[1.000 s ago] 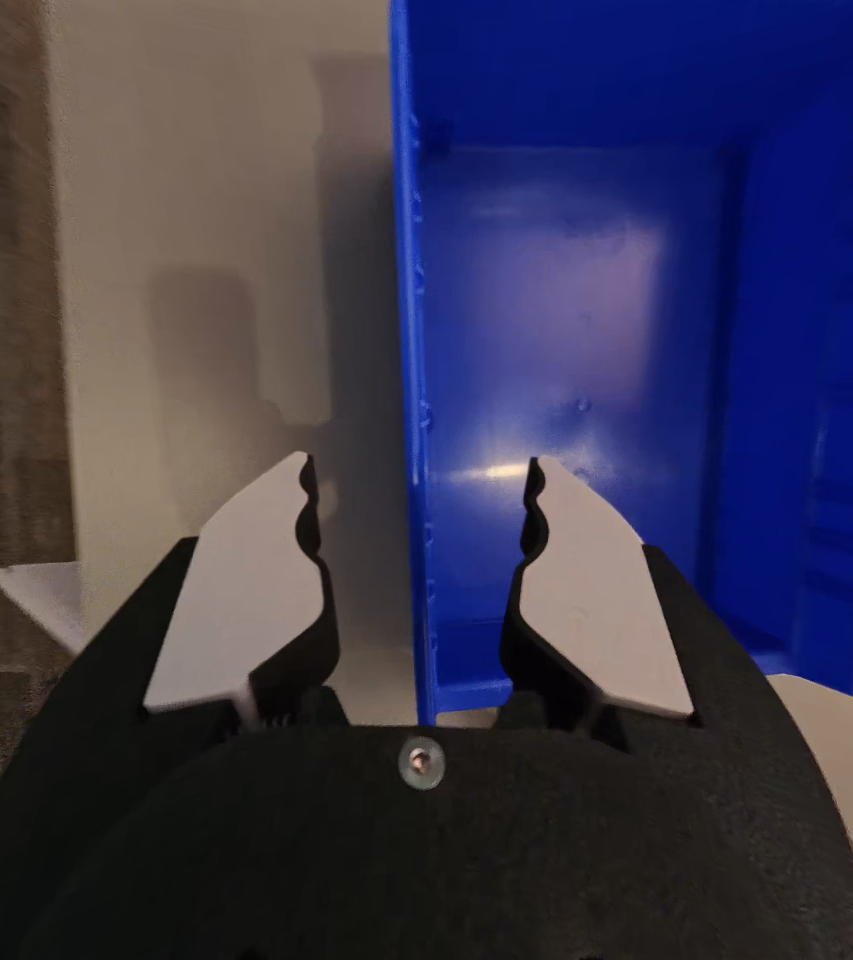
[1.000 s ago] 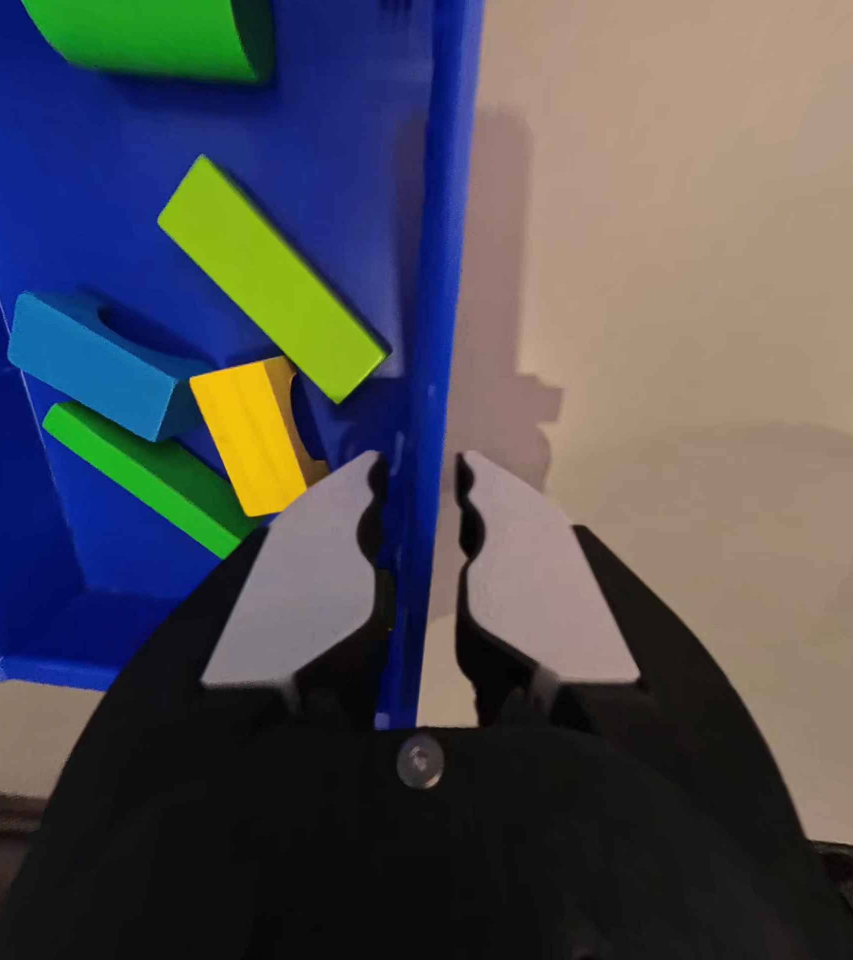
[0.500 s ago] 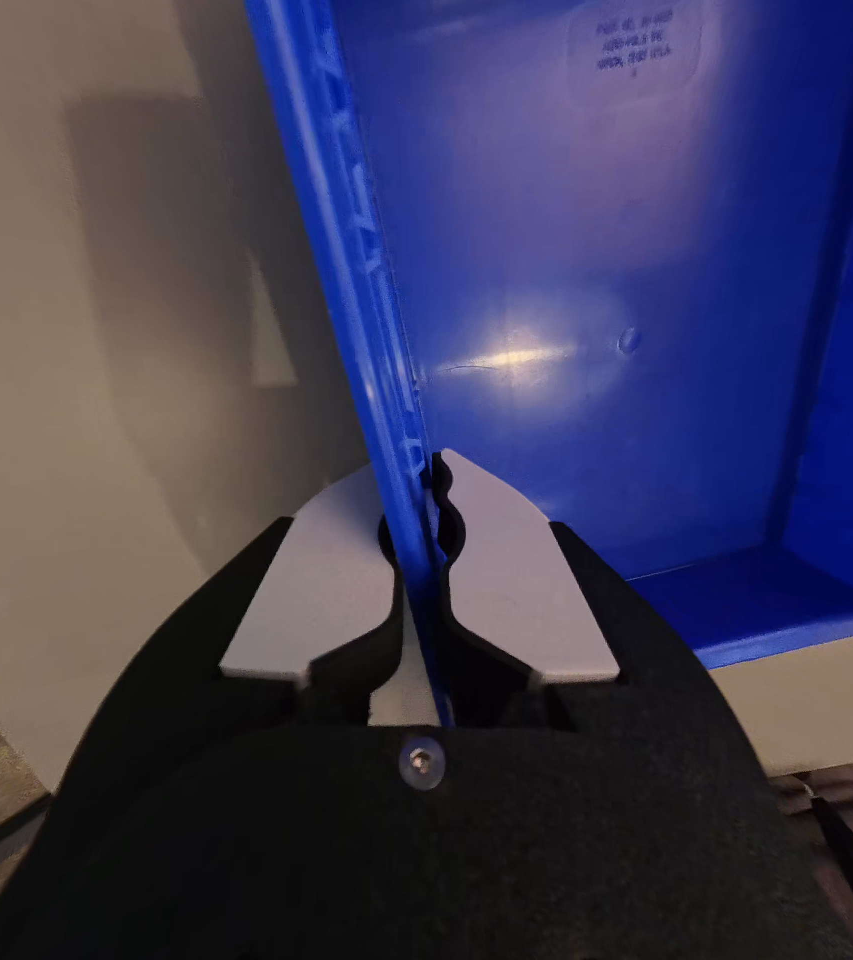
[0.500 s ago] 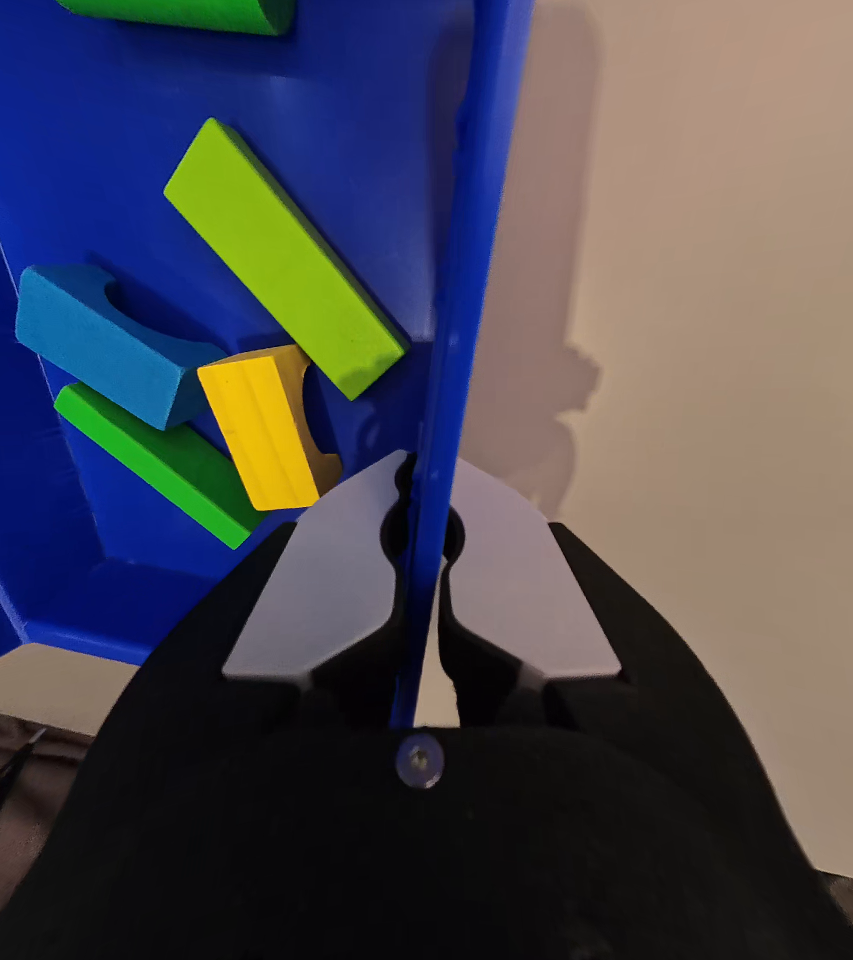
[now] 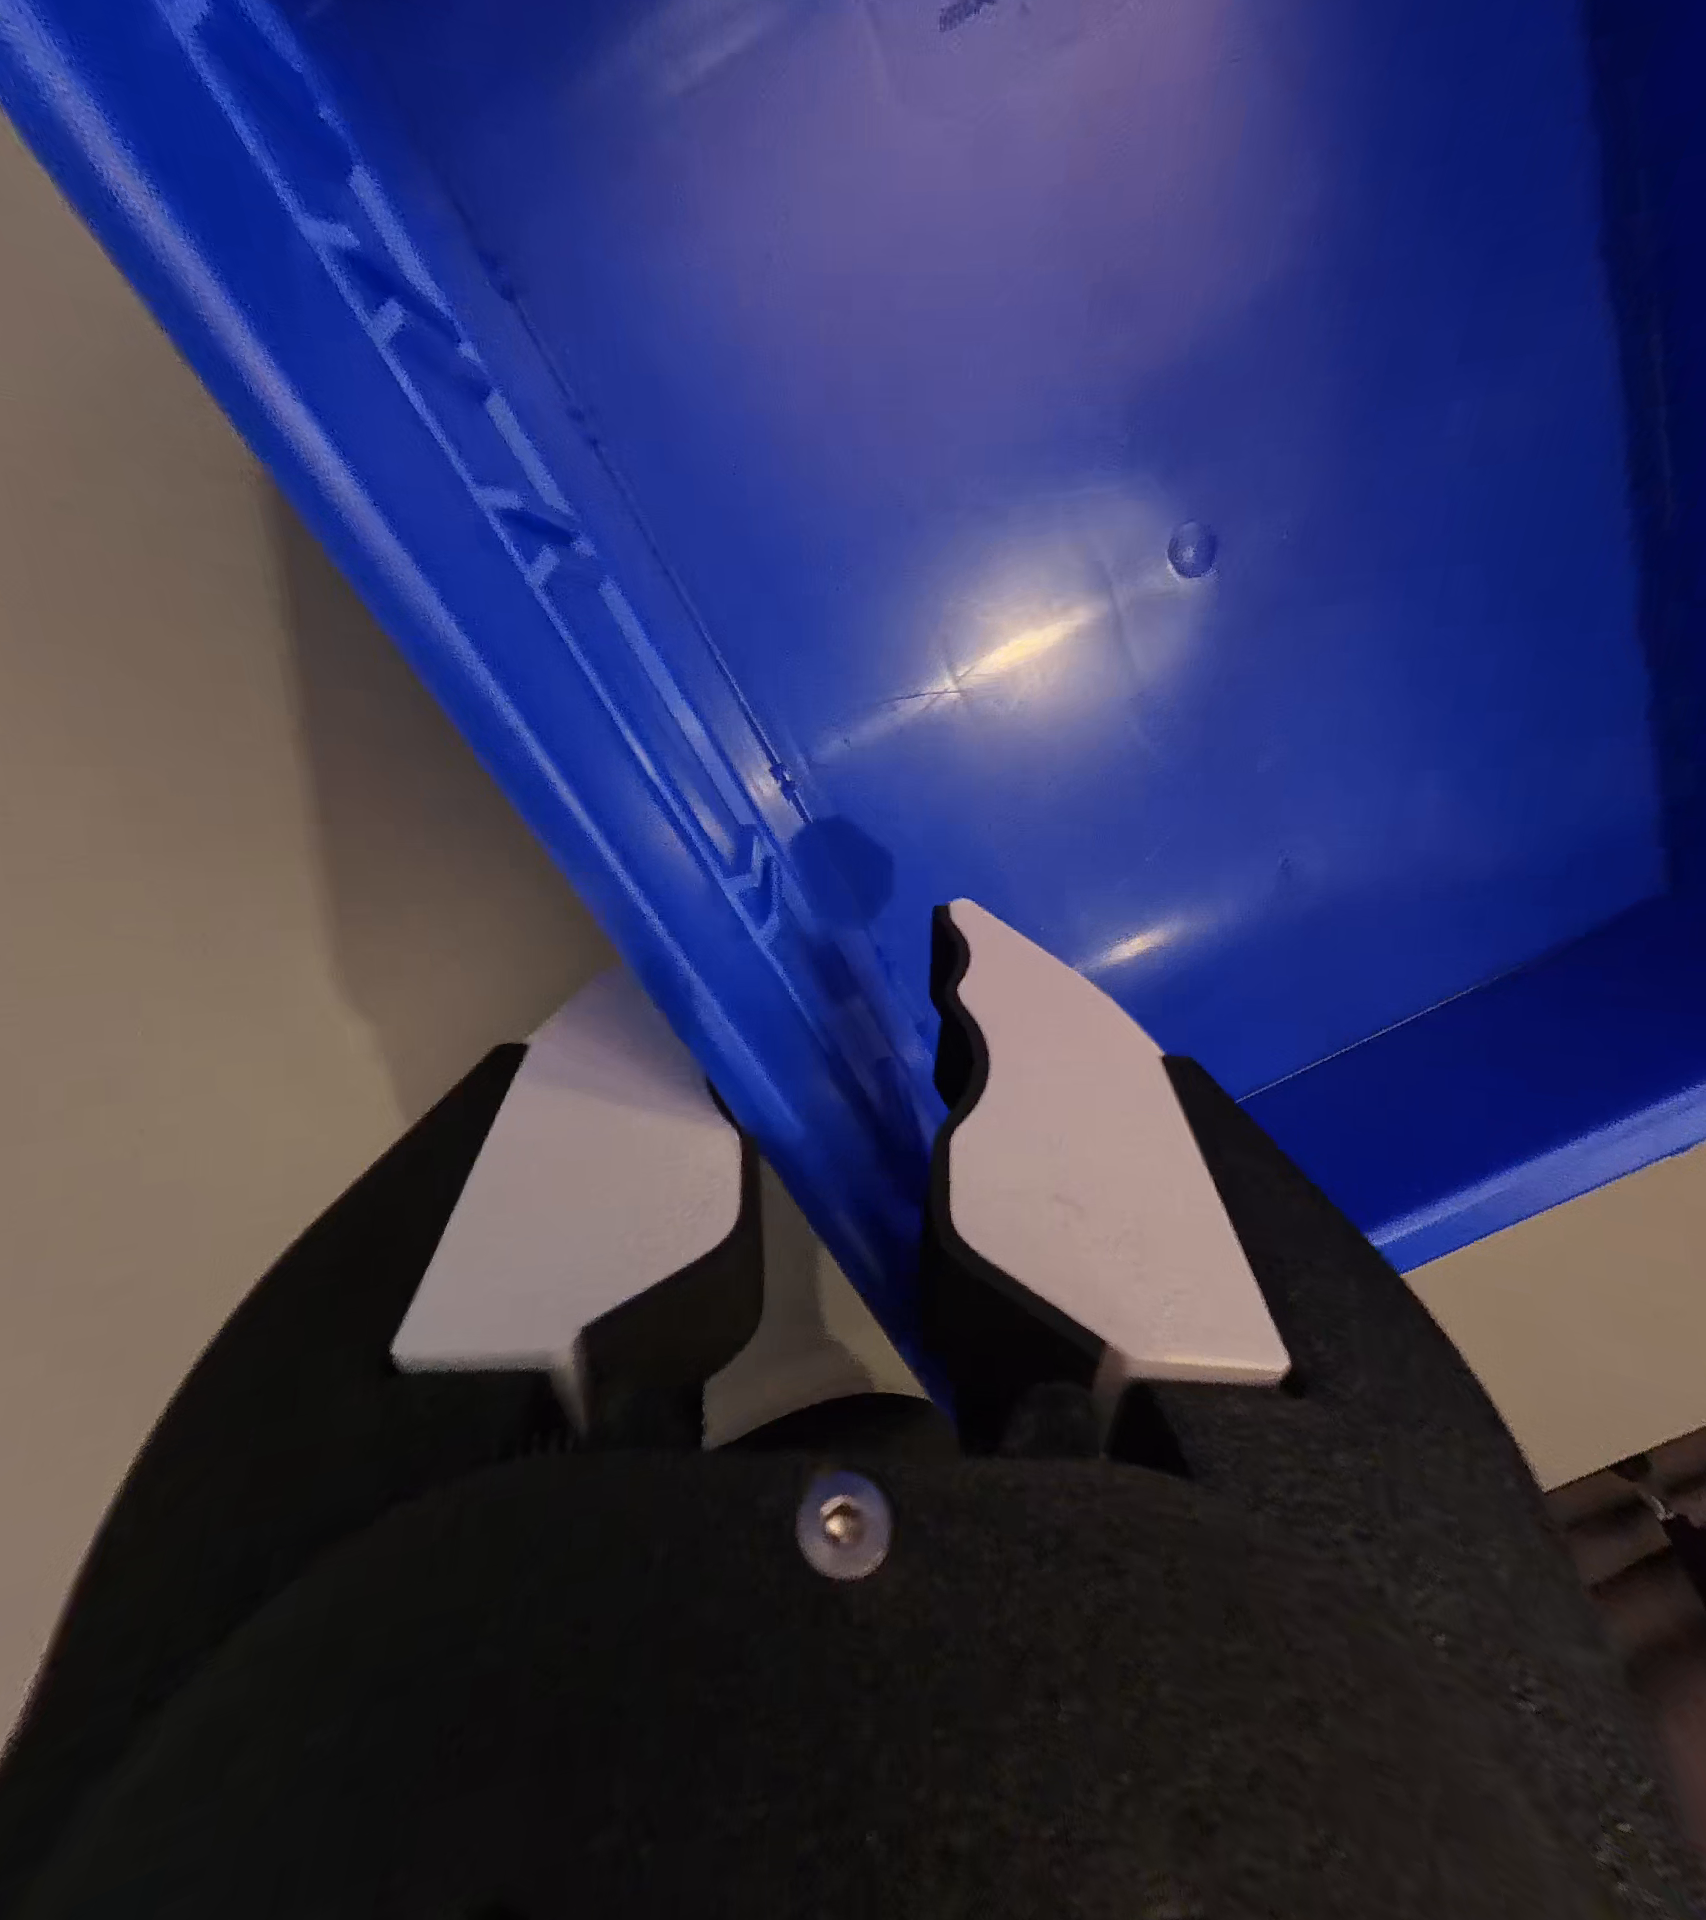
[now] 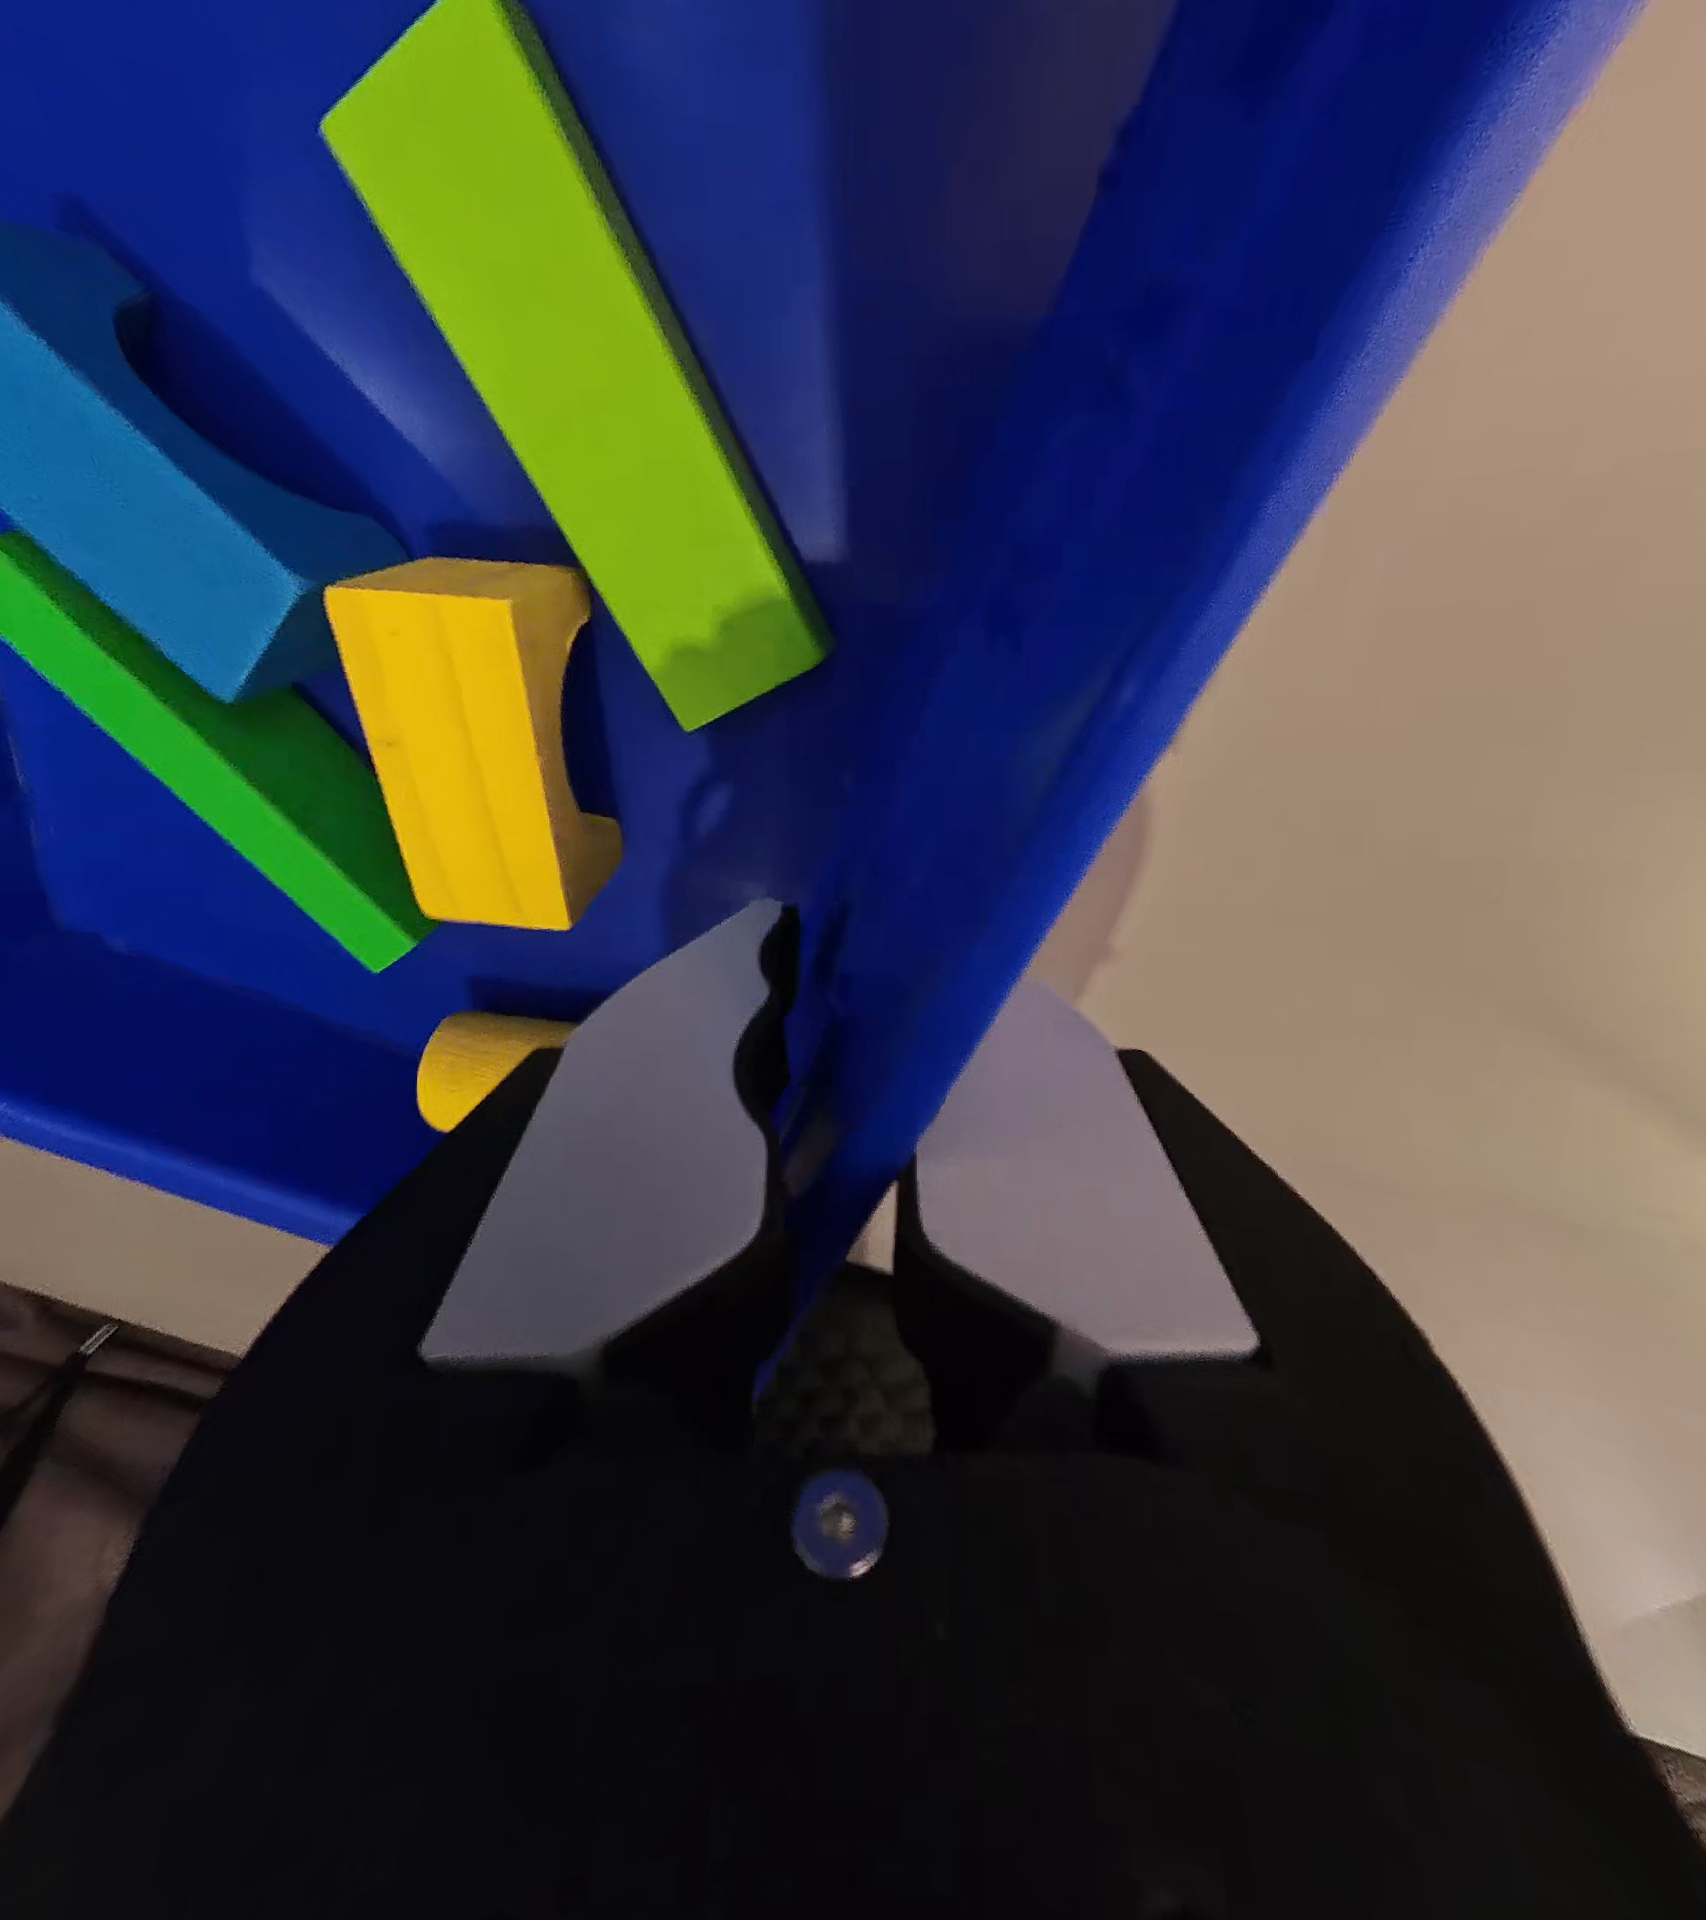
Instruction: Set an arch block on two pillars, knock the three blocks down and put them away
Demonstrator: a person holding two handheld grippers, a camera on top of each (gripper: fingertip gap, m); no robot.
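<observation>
Both grippers are clamped on opposite side walls of the blue bin (image 5: 1192, 436): the left gripper (image 5: 828, 1049) pinches the left wall, the right gripper (image 6: 880, 1018) the right wall. The blocks lie loose inside, nearer the right gripper: a yellow arch block (image 6: 475, 743) just ahead of its inner finger, a blue arch block (image 6: 90, 436), two green planks beside them. The left end holds nothing visible.
</observation>
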